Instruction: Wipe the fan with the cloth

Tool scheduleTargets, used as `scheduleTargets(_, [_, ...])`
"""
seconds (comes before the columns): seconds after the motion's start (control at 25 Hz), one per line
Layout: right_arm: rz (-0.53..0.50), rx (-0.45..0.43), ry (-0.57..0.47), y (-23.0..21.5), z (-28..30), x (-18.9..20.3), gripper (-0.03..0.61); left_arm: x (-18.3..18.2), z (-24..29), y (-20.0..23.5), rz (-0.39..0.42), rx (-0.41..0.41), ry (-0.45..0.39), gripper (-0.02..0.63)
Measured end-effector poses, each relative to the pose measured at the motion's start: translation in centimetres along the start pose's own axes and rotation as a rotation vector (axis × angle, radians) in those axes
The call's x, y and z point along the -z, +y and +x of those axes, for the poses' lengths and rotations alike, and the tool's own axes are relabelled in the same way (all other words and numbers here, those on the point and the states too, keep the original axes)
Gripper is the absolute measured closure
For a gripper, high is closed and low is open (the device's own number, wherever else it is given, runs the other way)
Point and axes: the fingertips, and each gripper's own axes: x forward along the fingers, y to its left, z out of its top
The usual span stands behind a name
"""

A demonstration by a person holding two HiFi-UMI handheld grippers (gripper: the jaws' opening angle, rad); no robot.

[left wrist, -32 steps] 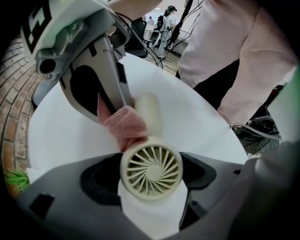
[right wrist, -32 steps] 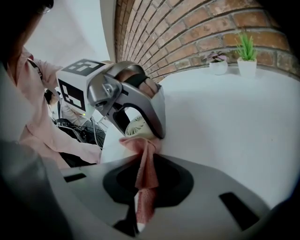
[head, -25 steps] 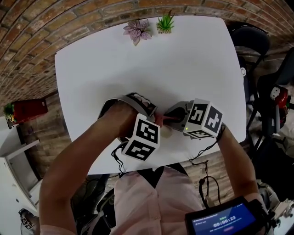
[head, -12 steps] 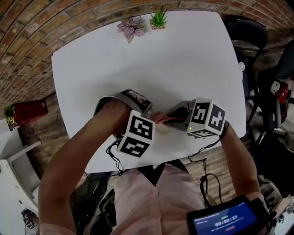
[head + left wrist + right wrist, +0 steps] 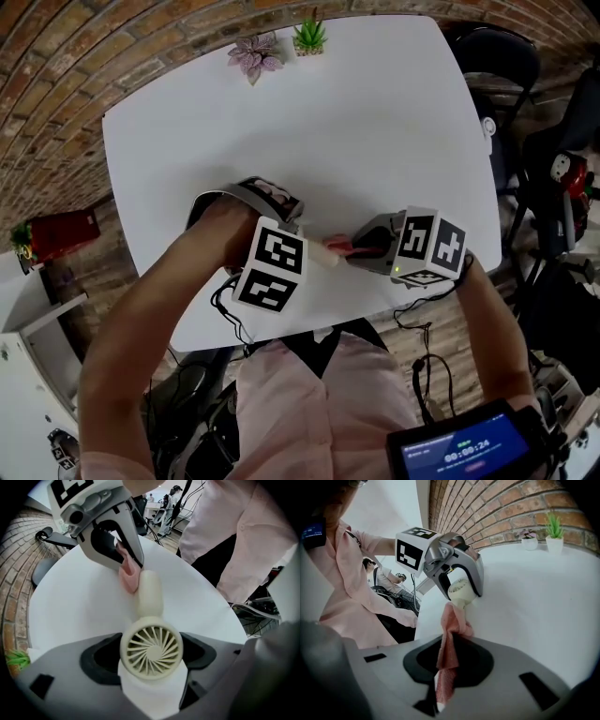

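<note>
Holding the fan: the left gripper [image 5: 462, 592] points down at the counter [image 5: 375, 122]; its jaws stand wide and press on both sides of the fan's round head, so the fan [image 5: 151, 646] is clamped between them
Fan: cream; the grille faces up into the left gripper view; the handle sticks out sideways toward the right gripper [image 5: 127, 565]; it sits low over the near part of the counter, and whether it touches the surface cannot be told
Right gripper: tilted downward; jaws pressed together, pinching a fold of the cloth [image 5: 449, 653]
Cloth: pink-red; it runs between the jaws and bunches out past their tips; the bunched end lies against the end of the fan's handle
Counter: white
Far edge: a purple-leaved plant [image 5: 253, 56] and a green plant [image 5: 309, 36] in small pots, side by side and well apart from both grippers
Behind the plants: a brick wall [image 5: 497, 508]
Person: a pale pink shirt [image 5: 309, 403] at the near edge of the counter
</note>
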Motion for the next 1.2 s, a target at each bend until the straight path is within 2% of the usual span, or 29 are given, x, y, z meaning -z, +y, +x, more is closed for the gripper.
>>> scheduleTargets(0.28, [0.041, -0.044, -0.022, 2.2, 1.1, 1.6, 0.548, 0.4, 0.4, 0.4, -0.011, 0.005, 0.019, 0.235])
scheduleTargets(0.44, [0.078, -0.046, -0.086, 3.6, 1.7, 1.4, 0.546, 0.7, 0.7, 0.6, -0.020, 0.000, 0.034, 0.235])
scheduleTargets(0.6, [0.102, -0.018, -0.155, 5.6, 1.1, 1.1, 0.546, 0.3, 0.2, 0.2, -0.064, -0.013, 0.025, 0.235])
scheduleTargets(0.68, [0.116, -0.006, -0.185, 6.2, 0.5, 1.1, 0.545, 0.2, -0.1, 0.4, -0.088, -0.035, 0.021, 0.233])
scheduleTargets(0.92, [0.114, 0.043, -0.250, 7.1, -1.3, 0.9, 0.545, -0.8, -4.0, 2.3, -0.216, -0.160, -0.072, 0.225])
scheduleTargets(1.0, [0.110, 0.077, -0.307, 7.2, -2.6, 0.1, 0.544, -0.8, -6.6, 3.0, -0.291, -0.245, -0.122, 0.225])
scheduleTargets(1.04, [0.108, 0.100, -0.344, 7.3, -3.4, -0.5, 0.543, -1.0, -8.2, 3.2, -0.347, -0.299, -0.173, 0.225])
scheduleTargets(1.12, [0.099, 0.162, -0.434, 7.5, -5.2, -2.1, 0.543, -1.8, -12.1, 3.4, -0.489, -0.423, -0.332, 0.225])
scheduleTargets(1.2, [0.087, 0.251, -0.535, 7.6, -7.7, -4.1, 0.543, -2.8, -16.5, 3.3, -0.631, -0.567, -0.526, 0.227])
